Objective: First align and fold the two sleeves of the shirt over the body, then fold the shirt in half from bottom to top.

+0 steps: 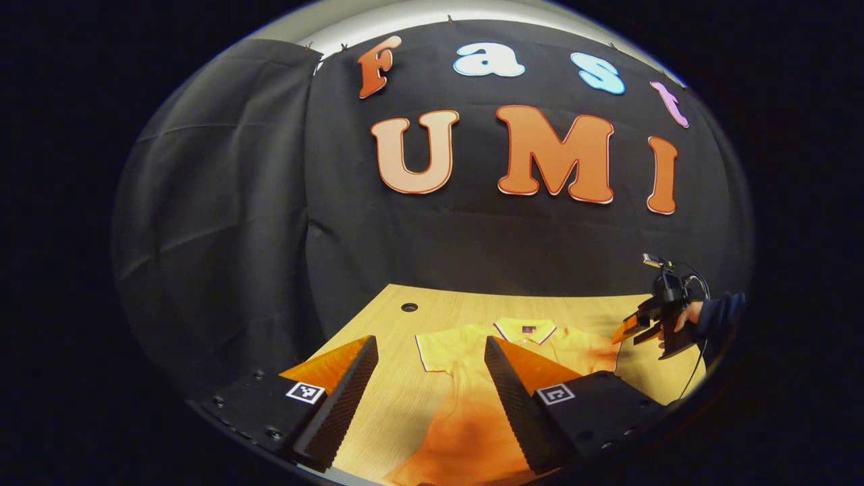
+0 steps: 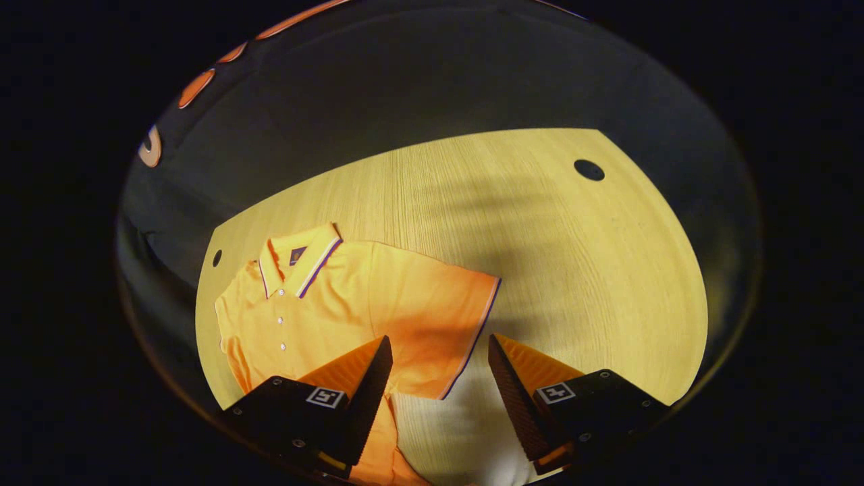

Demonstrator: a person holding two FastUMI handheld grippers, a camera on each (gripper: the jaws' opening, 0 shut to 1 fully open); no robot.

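Observation:
An orange polo shirt [image 1: 466, 412] with a striped collar [image 1: 526, 329] lies flat and face up on the wooden table [image 1: 395, 405]. My left gripper [image 1: 429, 339] hovers open above the shirt's body and one short sleeve [image 1: 439, 351], holding nothing. In the right gripper view the same shirt [image 2: 324, 304] spreads at the lower left, its other sleeve [image 2: 439, 317] stretched out toward me with a trimmed cuff. My right gripper [image 2: 439, 358] is open just above that cuff, one finger over the sleeve and one over bare wood. The right gripper [image 1: 634, 329] also appears far right beside the shirt's shoulder.
A hand in a dark sleeve [image 1: 715, 317] holds the far gripper, with a cable trailing from it. The tabletop [image 2: 540, 236] has a round hole [image 2: 588, 169] in one corner and another hole [image 2: 217, 257] beyond the collar. Black cloth walls ring the table.

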